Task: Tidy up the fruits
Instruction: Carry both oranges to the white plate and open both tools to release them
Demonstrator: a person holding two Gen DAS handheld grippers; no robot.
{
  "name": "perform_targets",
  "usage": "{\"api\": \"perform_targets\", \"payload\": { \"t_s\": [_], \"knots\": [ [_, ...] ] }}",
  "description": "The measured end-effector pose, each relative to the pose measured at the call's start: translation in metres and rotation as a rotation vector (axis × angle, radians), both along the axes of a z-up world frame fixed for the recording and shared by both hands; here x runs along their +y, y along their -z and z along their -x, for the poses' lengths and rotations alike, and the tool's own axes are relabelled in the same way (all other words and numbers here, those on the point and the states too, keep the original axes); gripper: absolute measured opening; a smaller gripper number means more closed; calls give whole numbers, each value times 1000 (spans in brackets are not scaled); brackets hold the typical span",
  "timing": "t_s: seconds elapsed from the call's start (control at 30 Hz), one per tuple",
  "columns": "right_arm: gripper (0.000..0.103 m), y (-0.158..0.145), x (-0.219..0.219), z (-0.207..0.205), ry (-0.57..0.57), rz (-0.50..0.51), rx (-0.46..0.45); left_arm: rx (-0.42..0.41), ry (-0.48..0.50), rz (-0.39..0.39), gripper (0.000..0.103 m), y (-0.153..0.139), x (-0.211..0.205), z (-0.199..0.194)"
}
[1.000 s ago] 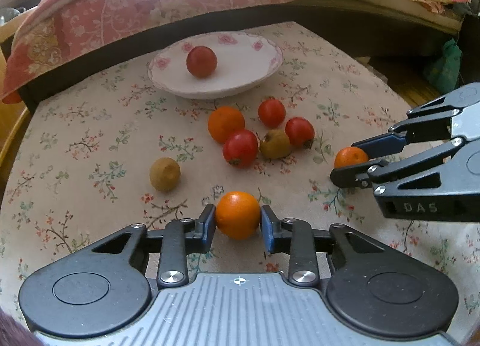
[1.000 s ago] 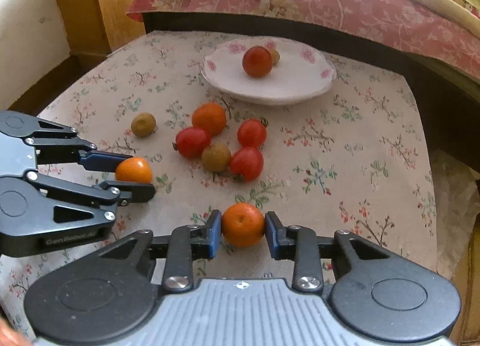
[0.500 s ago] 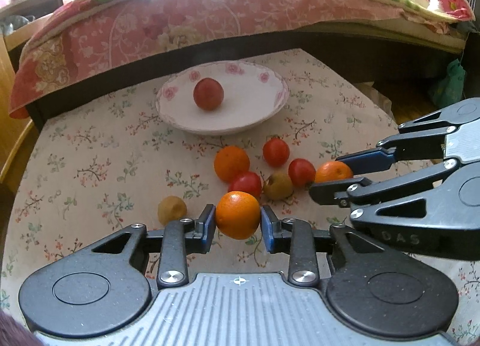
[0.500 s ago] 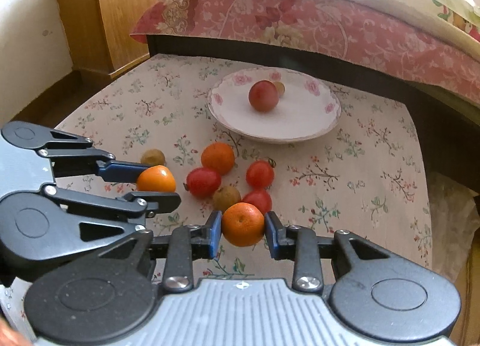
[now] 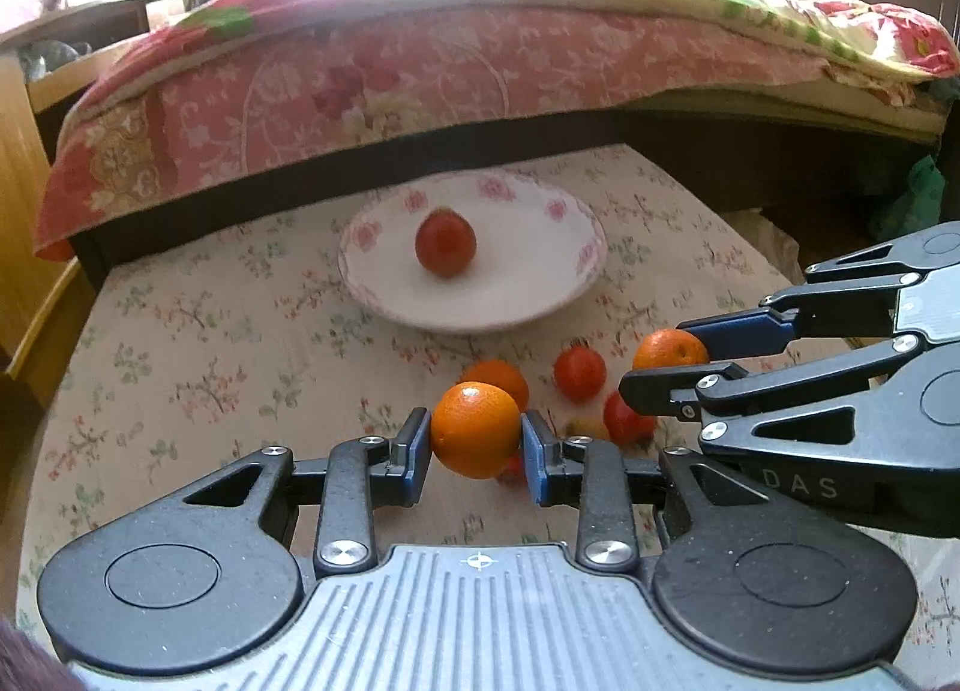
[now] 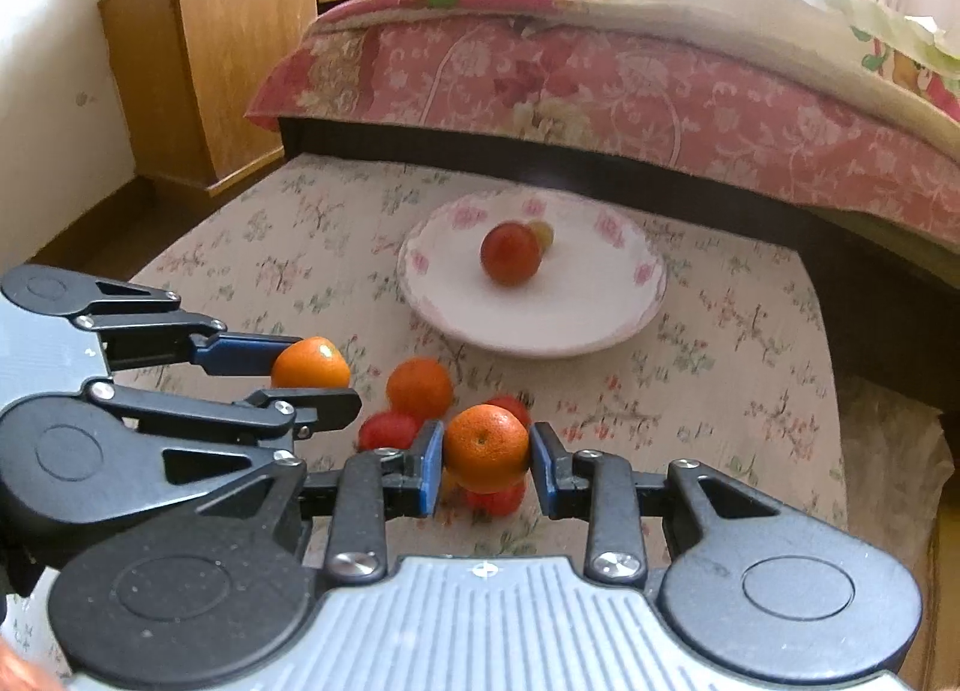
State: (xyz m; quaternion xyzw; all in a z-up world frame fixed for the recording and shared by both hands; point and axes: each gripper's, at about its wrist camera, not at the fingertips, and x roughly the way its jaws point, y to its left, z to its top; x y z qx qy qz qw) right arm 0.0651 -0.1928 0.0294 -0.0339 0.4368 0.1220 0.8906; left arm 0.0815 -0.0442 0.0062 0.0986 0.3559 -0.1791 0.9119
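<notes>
**Two oranges up in the air, one in each gripper**

The left gripper (image 5: 476, 439) has its jaws closed on an orange (image 5: 475, 428), and the right gripper (image 6: 487, 458) has its jaws clamped on a second orange (image 6: 487, 447). Both fruits are pinched at their sides and held clear above the tabletop (image 5: 198, 331).

Count the rest: a third orange (image 6: 419, 387) lies loose on the flowered cloth toward the near edge. Around it sit red fruits; three show in the left view, among them a red fruit (image 5: 579, 372), with more partly hidden behind the held oranges. A small brownish fruit (image 5: 585, 426) peeks out beside them. The white plate (image 5: 528, 295) stands toward the far edge and carries one red fruit (image 5: 445, 243), plus a small pale fruit (image 6: 541, 233) tucked just behind it, seen only from the right view.

Against a second ago, both grippers have risen and come forward: the loose cluster now sits low under the jaws and the plate looms closer. The brownish fruit that lay apart near the left edge has dropped out of sight.

Beyond the far edge runs a bed with a pink floral bedspread (image 6: 600, 85), and a wooden cabinet (image 6: 216, 61) stands off the far left corner. Each gripper crosses the other's view, blocking part of the cluster.
</notes>
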Motion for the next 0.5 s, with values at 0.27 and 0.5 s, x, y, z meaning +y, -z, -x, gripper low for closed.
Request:
{"api": "perform_targets", "payload": {
  "t_s": [0.27,0.5],
  "knots": [
    [33,-7,-9,-25,40,-25,-28,-35,-12,-3,39,-11,-5,-23],
    [33,-3,-16,-55,50,-37,-34,-41,-26,-3,38,-12,-11,-50]
  ]
}}
